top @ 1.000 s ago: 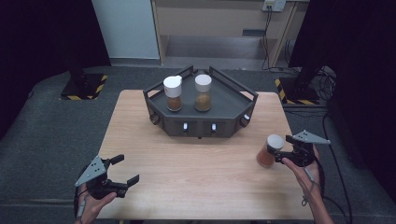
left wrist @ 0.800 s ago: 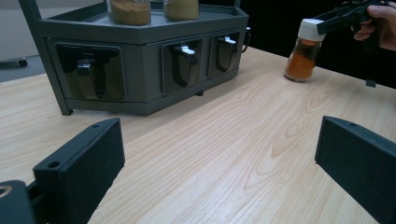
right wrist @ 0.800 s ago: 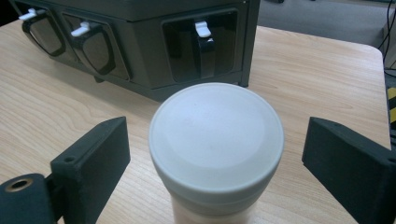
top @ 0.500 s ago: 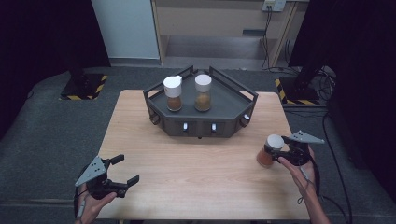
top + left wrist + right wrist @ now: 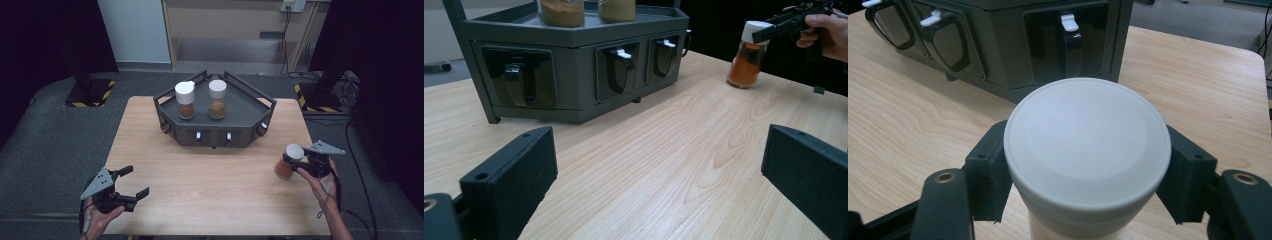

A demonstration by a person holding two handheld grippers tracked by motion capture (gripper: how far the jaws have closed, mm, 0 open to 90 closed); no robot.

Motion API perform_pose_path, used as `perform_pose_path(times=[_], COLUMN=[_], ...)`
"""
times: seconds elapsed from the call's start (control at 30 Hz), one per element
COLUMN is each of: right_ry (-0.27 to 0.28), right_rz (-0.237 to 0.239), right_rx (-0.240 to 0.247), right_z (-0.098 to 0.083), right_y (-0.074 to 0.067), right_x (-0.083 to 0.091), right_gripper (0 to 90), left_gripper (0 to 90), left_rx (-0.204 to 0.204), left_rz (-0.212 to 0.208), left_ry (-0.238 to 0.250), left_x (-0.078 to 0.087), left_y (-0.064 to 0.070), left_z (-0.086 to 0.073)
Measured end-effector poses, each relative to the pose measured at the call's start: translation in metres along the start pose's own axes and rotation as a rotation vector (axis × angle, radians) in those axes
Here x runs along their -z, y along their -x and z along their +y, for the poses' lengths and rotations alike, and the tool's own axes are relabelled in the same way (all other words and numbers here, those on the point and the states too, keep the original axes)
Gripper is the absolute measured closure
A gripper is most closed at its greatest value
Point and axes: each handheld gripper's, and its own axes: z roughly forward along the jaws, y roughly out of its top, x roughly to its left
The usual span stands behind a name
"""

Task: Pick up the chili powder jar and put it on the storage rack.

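Note:
A spice jar (image 5: 283, 170) with a white lid (image 5: 1087, 145) and orange-brown powder stands on the wooden table (image 5: 215, 175) at the right. My right gripper (image 5: 295, 161) has just been closing and is shut on it, its pads (image 5: 989, 172) pressing the lid from both sides. The jar (image 5: 745, 67) stands upright on the wood in the left gripper view. My left gripper (image 5: 131, 182) rests near the table's front left corner, open, with bare tabletop between its jaws (image 5: 659, 170).
A dark grey angular rack (image 5: 252, 107) stands at the back middle of the table. Two more white-lidded spice jars (image 5: 185, 100) (image 5: 217, 99) stand on top of it. Its front face has hooks with white tabs (image 5: 199, 135). Grey floor surrounds the table.
My right gripper has moved a little left onto the jar and its jaws have closed on the lid. The left gripper and the rack have stayed put.

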Motion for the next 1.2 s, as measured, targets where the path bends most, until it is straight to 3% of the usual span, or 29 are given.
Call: perform_pose_path(times=[0.63,1.2], right_ry=[-0.023,-0.021], right_rz=[0.051,0.16], right_rx=[0.039,0.097], right_z=[0.011,0.04], right_y=[0.007,0.006], right_x=[0.0,0.001], right_gripper=[33.7,33.9], left_gripper=[0.5,0.6], left_rx=[0.004,0.007], left_rz=[-0.004,0.004], left_ry=[-0.004,-0.003], left_x=[0.0,0.0], left_y=[0.0,0.0], left_z=[0.0,0.0])
